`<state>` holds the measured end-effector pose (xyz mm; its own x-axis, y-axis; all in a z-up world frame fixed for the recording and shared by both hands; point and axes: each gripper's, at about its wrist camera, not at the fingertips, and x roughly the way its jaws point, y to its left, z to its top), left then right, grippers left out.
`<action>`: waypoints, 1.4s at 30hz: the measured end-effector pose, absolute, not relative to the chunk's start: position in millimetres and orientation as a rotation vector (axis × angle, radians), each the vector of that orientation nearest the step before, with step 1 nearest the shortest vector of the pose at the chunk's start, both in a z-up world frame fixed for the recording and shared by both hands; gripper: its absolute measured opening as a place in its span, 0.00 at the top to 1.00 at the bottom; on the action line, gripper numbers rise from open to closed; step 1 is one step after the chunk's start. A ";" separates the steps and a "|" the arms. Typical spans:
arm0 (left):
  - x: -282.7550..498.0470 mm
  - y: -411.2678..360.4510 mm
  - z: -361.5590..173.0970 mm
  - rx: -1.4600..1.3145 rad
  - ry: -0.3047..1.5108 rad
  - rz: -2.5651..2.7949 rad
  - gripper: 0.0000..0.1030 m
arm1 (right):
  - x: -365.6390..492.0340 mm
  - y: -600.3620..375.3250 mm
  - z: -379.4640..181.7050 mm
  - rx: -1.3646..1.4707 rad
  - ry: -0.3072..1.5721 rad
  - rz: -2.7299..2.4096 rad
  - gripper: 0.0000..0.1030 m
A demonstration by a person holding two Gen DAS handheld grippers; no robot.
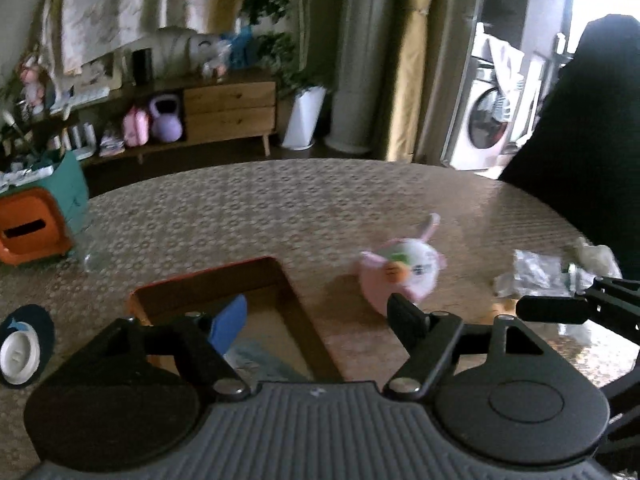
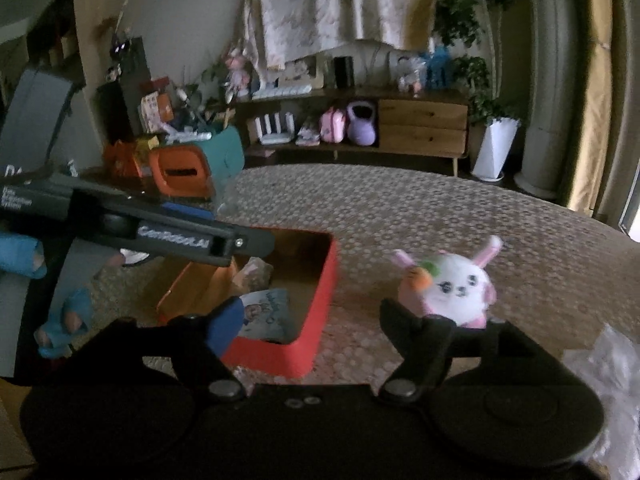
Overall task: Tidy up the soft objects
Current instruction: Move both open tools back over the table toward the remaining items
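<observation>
A pink and white plush bunny holding a carrot (image 1: pixel 402 268) (image 2: pixel 456 284) sits on the patterned table, right of an open red box (image 1: pixel 296 304) (image 2: pixel 320 312). The box holds a soft pouch with a printed picture (image 2: pixel 266 312) and another small soft item (image 2: pixel 256 274). My left gripper (image 1: pixel 316 320) is open and empty, low over the box's right side. My right gripper (image 2: pixel 316 324) is open and empty, its right finger just in front of the bunny. The right gripper's fingertip (image 1: pixel 548 310) shows in the left wrist view, right of the bunny.
An orange and teal container (image 1: pixel 36 224) (image 2: pixel 188 168) stands at the table's left. A crumpled clear plastic bag (image 1: pixel 532 272) (image 2: pixel 616 376) lies at the right. A white lid on a dark coaster (image 1: pixel 20 354) lies at the near left. A black chair (image 1: pixel 592 128) stands far right.
</observation>
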<state>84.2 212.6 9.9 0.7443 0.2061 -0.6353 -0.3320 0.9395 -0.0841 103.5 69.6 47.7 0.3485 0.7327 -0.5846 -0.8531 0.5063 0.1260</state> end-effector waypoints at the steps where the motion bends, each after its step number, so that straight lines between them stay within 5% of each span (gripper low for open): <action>1: 83.5 206.1 11.4 -0.196 0.664 0.286 0.25 | 103.7 59.3 49.5 -0.213 0.626 1.030 0.26; 19: 94.2 103.4 0.5 -0.161 0.579 0.098 0.16 | 116.2 -78.0 38.8 -0.126 0.570 0.840 0.10; 22: 101.3 91.5 -5.6 -0.181 0.572 0.046 0.06 | 119.3 -99.3 33.0 -0.123 0.566 0.802 0.08; 42: 173.0 27.1 -56.3 -0.129 0.610 -0.126 0.01 | 205.1 -202.7 -16.2 -0.110 0.589 0.553 0.07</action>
